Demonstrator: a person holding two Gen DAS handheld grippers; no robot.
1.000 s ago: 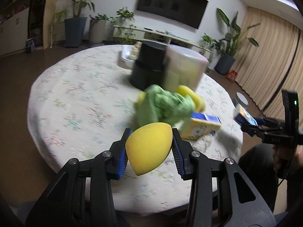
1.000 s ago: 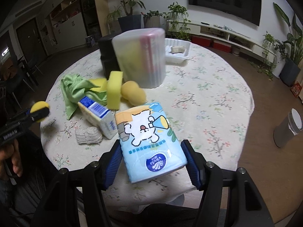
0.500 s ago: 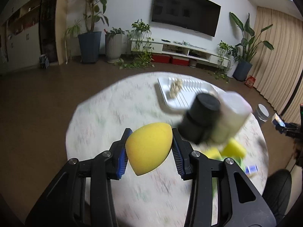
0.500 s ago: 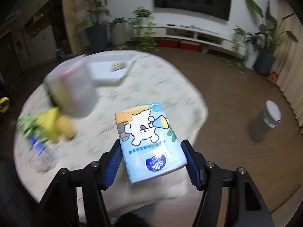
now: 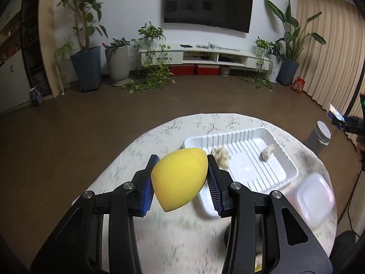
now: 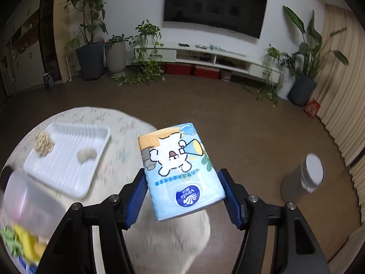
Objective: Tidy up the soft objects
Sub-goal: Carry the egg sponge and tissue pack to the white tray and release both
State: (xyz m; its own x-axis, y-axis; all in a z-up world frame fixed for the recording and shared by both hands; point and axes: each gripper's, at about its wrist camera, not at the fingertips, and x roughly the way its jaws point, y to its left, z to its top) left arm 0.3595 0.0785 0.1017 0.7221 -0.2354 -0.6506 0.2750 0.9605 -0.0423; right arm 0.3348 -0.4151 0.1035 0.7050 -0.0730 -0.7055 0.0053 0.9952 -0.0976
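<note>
My left gripper is shut on a yellow egg-shaped sponge, held above the round floral table, just left of a white ribbed tray. The tray holds two small beige knit pieces. My right gripper is shut on a blue tissue pack with a cartoon bear, held over the table's right edge; the tray lies to its left. The right gripper also shows at the far right of the left wrist view.
A clear lidded plastic box stands near the tray, also in the right wrist view. Yellow sponges and a green cloth lie at the lower left there. A grey cylindrical bin stands on the floor at right.
Both grippers have lifted and swung toward the far side of the table, keeping their loads. The white tray has come close in both views; the pile of soft items has dropped out behind.
</note>
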